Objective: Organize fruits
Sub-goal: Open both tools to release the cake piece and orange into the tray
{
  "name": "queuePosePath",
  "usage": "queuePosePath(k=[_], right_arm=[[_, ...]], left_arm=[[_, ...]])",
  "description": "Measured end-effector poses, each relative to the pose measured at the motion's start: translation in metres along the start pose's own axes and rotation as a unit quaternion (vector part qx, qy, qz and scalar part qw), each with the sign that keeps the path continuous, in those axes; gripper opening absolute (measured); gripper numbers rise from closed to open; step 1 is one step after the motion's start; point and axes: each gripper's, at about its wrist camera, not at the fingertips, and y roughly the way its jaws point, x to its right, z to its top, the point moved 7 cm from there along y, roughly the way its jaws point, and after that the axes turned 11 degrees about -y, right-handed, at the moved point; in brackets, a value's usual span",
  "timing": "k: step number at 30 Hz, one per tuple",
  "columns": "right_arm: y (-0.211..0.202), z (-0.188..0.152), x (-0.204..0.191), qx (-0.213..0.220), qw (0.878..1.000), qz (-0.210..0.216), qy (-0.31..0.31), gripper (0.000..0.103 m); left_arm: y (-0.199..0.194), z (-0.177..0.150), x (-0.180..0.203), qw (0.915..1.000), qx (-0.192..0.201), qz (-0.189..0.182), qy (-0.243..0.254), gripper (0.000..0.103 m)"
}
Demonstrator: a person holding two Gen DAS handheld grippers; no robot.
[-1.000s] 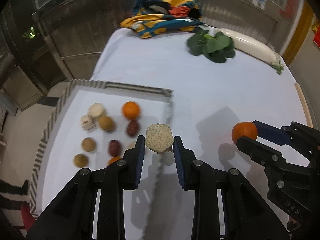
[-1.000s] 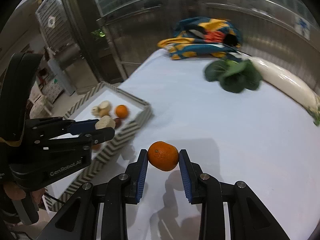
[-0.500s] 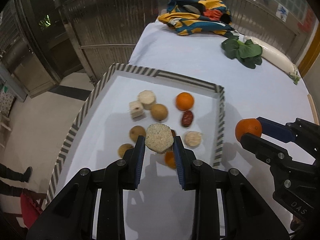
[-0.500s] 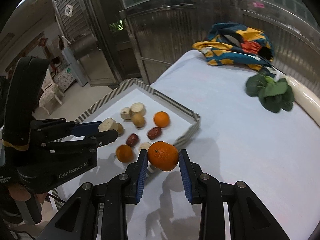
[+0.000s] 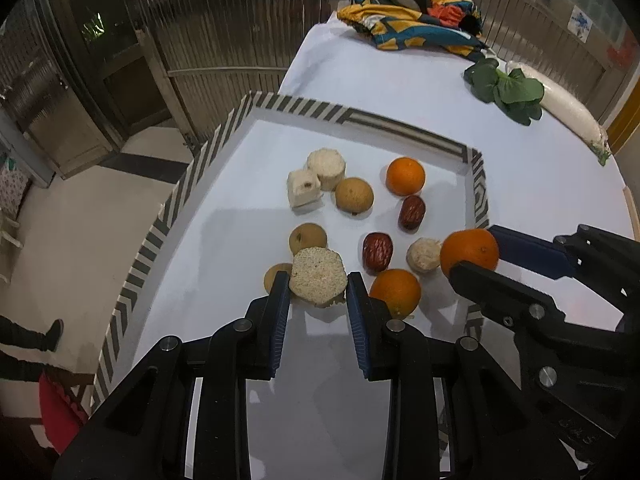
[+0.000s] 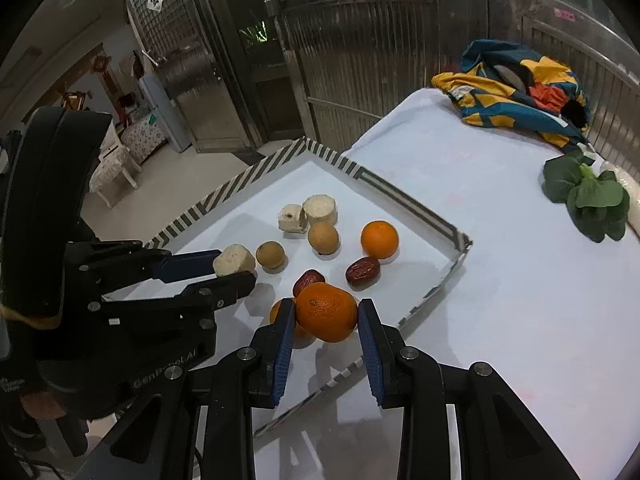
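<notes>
My left gripper [image 5: 318, 294] is shut on a pale round sugarcane chunk [image 5: 318, 276], held above the near part of a white tray with a striped rim [image 5: 478, 188]. My right gripper [image 6: 326, 322] is shut on an orange [image 6: 326, 312], hanging over the tray's near right side. In the right wrist view the left gripper [image 6: 236, 270] shows at the left with its sugarcane chunk [image 6: 234, 260]. In the left wrist view the right gripper [image 5: 476, 260] shows at the right with its orange [image 5: 470, 252]. Several fruits lie in the tray: oranges [image 5: 405, 176], red dates [image 5: 412, 212], brown longans [image 5: 354, 196], pale chunks [image 5: 326, 164].
The tray sits on a white-clothed table [image 5: 400, 88]. A leafy green [image 5: 508, 90] and a long white radish [image 5: 572, 110] lie at the far right. A colourful cloth bundle [image 5: 416, 12] sits at the far end. Floor drops off left of the tray [image 5: 80, 220].
Both grippers have moved left from above the bare table to above the tray, each still holding its fruit. The tray's contents now lie just beneath them.
</notes>
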Motion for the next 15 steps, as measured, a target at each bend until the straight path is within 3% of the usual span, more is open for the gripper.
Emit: queuePosePath(k=[15], right_arm=[[0.034, 0.011, 0.005, -0.015, 1.000, 0.003, 0.004, 0.031]], left_arm=[[0.014, -0.004, -0.010, 0.9998, -0.018, 0.010, -0.004, 0.028]])
